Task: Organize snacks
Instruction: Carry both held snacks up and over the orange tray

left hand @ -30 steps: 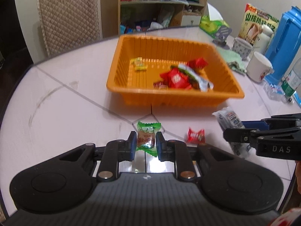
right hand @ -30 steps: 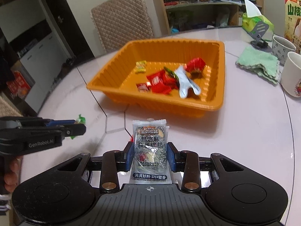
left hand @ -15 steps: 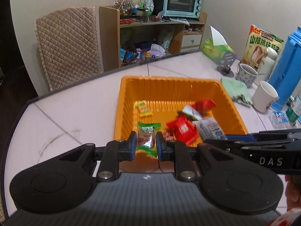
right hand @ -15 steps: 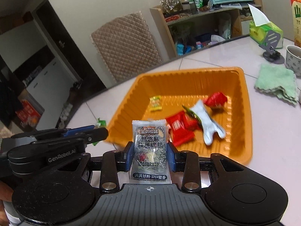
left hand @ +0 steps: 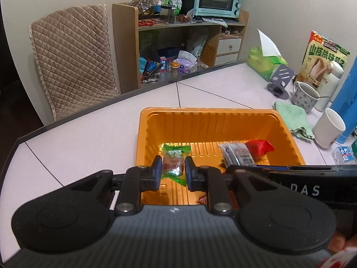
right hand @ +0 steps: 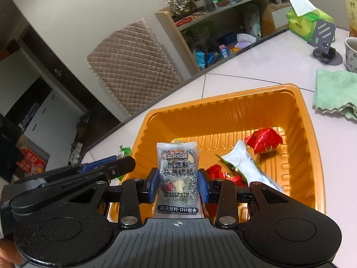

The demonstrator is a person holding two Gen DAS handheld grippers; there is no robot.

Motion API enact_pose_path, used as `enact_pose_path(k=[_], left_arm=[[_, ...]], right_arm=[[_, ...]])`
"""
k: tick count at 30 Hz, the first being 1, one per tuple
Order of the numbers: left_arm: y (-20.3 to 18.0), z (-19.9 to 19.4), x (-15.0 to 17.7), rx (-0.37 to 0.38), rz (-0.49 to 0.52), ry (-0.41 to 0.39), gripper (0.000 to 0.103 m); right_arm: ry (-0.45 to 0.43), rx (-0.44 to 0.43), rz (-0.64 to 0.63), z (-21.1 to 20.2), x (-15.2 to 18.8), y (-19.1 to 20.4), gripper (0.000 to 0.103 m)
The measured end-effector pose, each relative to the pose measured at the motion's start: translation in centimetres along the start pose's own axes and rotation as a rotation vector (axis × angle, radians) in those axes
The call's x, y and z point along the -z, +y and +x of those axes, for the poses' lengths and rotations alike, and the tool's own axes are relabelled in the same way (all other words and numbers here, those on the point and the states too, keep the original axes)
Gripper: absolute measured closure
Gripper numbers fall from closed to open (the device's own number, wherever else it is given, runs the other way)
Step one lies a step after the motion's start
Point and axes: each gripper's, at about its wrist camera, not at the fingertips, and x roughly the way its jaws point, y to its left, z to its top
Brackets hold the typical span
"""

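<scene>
Green cellophane shows between the blue pads of the left gripper, low in the centre of the left wrist view: the jaws are clamped on a green-wrapped candy, its long axis running up the frame along the fingers, twisted ends above and below the pads. Directly under and beyond it lies the ribbed floor of the orange tray, so the candy hangs over the tray's near left part, not over the bench.

In the right wrist view the right gripper is likewise closed on a grey sesame-walnut cake packet, held upright, long axis along the fingers, its printed lower edge tucked toward the gripper body. It too sits over the tray's near edge, at the lower centre of the frame. The left gripper's dark fingers cross the left middle of that view, just beside.

Farther into the tray rest a silver packet, small red wrappers, and a red foil sweet at the upper right of the floor.

Judged from this, both snacks are already above the tray; the coming move is straight down and release, with neither arm needing to travel sideways. Open floor lies ahead of the left gripper.
</scene>
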Motion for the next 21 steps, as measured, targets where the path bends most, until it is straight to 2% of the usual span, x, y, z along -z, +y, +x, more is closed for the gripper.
enact_pose_path(k=[17, 21], left_arm=[[1.5, 4.1, -0.9, 0.011, -0.013, 0.042, 0.084], [1.6, 4.3, -0.8, 0.013, -0.013, 0.046, 0.084]], right_arm=[[-0.02, 0.004, 0.1, 4.8, -3.0, -2.3, 0.065], [-0.043, -0.016, 0.151, 4.9, -3.2, -2.9, 0.055]])
